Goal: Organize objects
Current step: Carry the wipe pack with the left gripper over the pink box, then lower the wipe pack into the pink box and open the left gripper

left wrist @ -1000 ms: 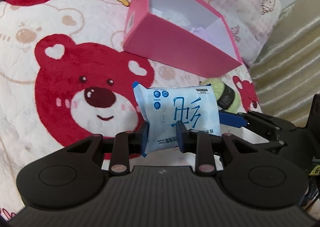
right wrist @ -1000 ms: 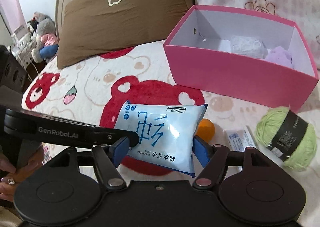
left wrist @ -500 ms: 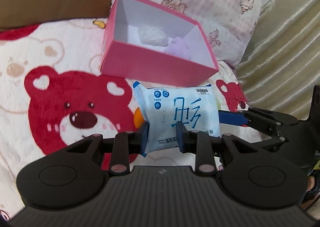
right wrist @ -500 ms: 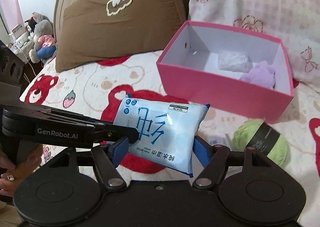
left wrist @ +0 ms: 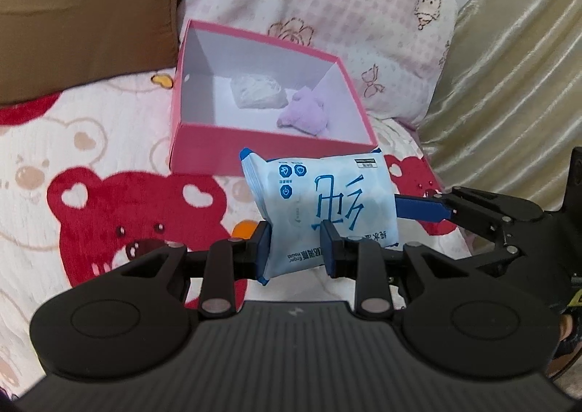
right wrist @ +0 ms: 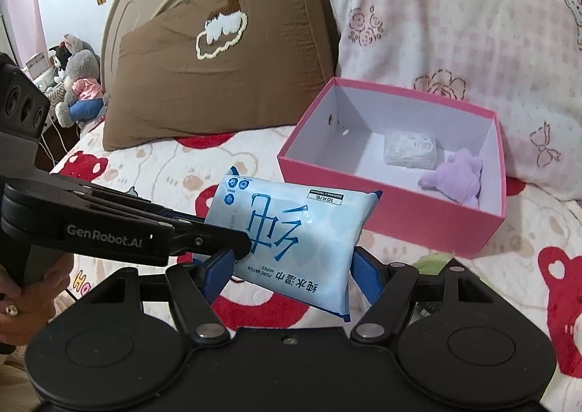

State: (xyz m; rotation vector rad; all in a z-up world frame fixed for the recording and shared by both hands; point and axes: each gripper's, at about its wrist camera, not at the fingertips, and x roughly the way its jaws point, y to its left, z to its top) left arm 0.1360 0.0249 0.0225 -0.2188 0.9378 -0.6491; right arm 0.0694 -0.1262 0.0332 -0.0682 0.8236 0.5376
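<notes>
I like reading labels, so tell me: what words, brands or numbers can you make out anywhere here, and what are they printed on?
"GenRobot.AI": on the side of the left hand-held gripper.
"PURE WATER WIPES": small print, upside down, on the wipes pack.
"10" followed by Chinese characters: black label on the pack's edge; the line beneath is too small to read.
Large blue Chinese characters: across the pack's front.
The pink box shows no text.

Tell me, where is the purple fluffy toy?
The purple fluffy toy lies inside the pink box, in its right corner in both views, beside a clear plastic packet.
</notes>
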